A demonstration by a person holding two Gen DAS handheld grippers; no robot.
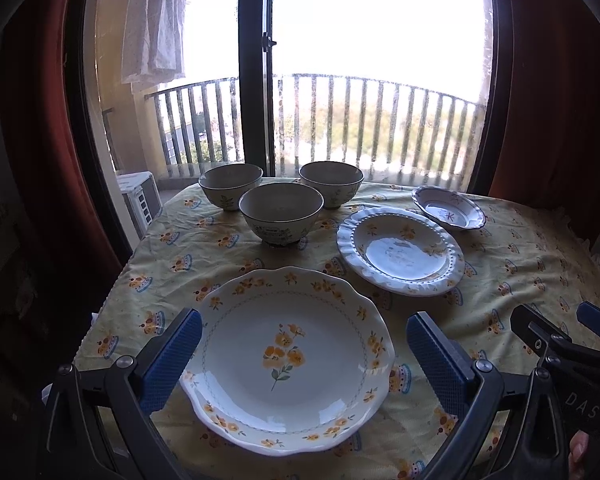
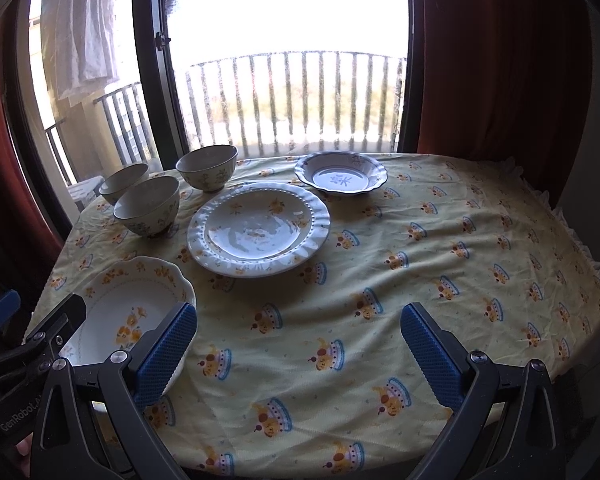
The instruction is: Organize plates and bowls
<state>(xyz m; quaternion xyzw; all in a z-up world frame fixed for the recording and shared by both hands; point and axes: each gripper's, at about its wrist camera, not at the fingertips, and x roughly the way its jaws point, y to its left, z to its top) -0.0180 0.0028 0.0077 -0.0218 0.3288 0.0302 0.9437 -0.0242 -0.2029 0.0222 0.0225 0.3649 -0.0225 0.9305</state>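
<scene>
Two tools hang wide open over a tabletop set with plates and bowls.

The left tool [image 1: 304,354] hovers above the flower plate [image 1: 288,356] at the near left, its blue pads apart and gripping nothing. The right tool [image 2: 298,350] is also wide and empty, over bare yellow cloth [image 2: 440,240]. Behind the flower plate lies the beaded plate [image 2: 258,230], and further back the small blue dish [image 2: 340,178]. Three bowls [image 1: 281,213] stand close together at the far left, near the window [image 1: 372,60].
</scene>
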